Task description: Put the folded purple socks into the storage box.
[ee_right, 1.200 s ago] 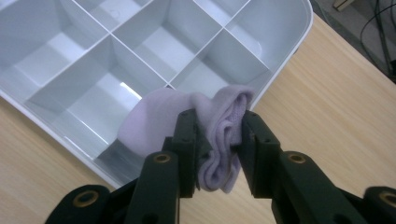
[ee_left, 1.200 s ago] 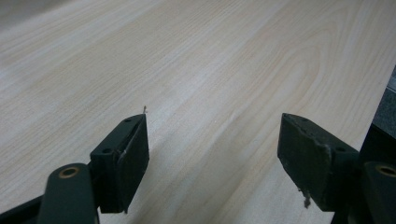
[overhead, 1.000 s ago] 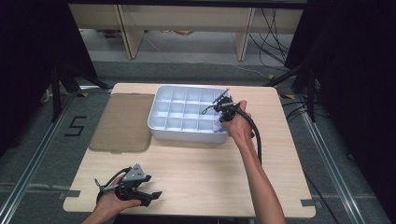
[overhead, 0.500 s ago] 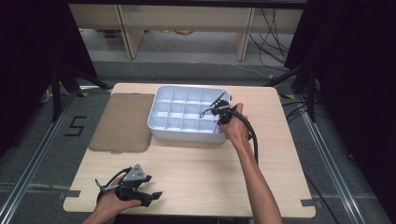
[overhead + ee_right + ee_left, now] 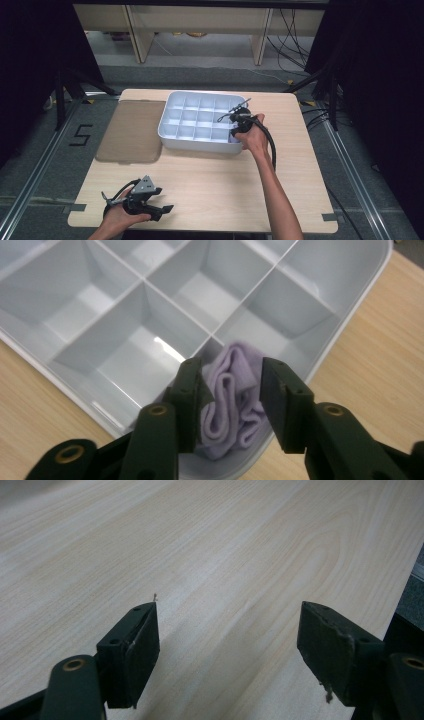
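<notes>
On the pale wooden tabletop [image 5: 210,175] sits a white divided tray [image 5: 200,122], with a brown mat [image 5: 131,131] just beside it. Most compartments look empty. At the tray's near right corner compartment, the right tongs [image 5: 231,390] straddle a folded lilac cloth [image 5: 235,405], jaws part open; whether they pinch it or have let go I cannot tell. The left tongs [image 5: 227,645] hang spread wide, holding nothing. Placing seems nearly done; release and withdrawal probably remain.

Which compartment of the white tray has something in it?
The near right corner compartment of the tray: a folded lilac cloth sits there, between the right gripper's fingers; the others look bare.
</notes>
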The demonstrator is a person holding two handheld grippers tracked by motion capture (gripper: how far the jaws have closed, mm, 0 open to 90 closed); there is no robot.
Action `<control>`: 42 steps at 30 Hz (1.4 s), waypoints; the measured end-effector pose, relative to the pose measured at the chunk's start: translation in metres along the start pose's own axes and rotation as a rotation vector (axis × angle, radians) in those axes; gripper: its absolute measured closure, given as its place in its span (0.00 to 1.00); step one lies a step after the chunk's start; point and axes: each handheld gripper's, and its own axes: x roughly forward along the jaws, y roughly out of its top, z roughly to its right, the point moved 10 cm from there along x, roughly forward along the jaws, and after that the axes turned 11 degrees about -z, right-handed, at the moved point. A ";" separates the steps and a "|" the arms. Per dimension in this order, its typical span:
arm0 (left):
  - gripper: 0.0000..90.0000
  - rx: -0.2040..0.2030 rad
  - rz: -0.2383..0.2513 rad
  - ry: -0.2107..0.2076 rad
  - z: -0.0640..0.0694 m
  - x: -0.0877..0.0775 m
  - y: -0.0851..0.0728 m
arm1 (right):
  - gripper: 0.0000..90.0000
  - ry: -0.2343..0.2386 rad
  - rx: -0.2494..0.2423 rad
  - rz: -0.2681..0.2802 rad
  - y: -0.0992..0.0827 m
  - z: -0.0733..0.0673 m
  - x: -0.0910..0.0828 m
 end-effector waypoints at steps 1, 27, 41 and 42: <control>0.27 0.000 0.000 0.000 0.000 0.000 0.000 | 0.72 0.000 0.000 0.000 0.000 0.000 0.000; 0.27 -0.022 0.000 -0.009 0.002 0.001 -0.001 | 0.89 0.069 -0.027 -0.085 -0.008 -0.007 0.039; 0.27 -0.018 0.014 -0.005 0.003 0.001 0.002 | 0.71 0.118 0.065 0.133 -0.008 -0.003 -0.012; 0.27 -0.037 0.015 -0.009 0.003 0.002 0.001 | 0.70 0.121 0.068 0.139 -0.009 -0.005 -0.014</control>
